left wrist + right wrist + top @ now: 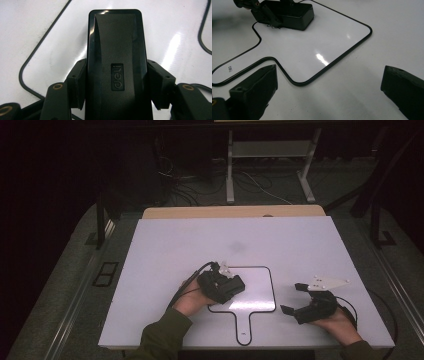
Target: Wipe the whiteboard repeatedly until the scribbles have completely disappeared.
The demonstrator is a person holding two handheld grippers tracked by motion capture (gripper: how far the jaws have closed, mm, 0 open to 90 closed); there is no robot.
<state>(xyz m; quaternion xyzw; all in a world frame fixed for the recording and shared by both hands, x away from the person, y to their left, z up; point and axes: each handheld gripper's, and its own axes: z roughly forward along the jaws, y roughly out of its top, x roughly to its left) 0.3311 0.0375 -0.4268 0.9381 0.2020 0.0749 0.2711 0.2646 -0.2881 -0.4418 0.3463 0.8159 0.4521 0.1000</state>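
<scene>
A small white paddle-shaped whiteboard (257, 292) with a black rim and a short handle lies flat on the table. A black "deli" eraser block (115, 50) rests on its left part, and my left gripper (116, 82) is shut on the block's two long sides. In the high view this left gripper (227, 287) sits over the board's left edge, held by a hand in a green sleeve. My right gripper (292, 298) stands open with nothing between its jaws, just right of the board. The right gripper view shows the board (312, 47) and the eraser (294, 13) ahead.
The white tabletop (175, 250) stretches wide around the board. A wooden strip (230, 212) runs along its far edge. Beyond it, desk legs (230, 175) and loose cables lie on the dark floor. A cable trails from each gripper.
</scene>
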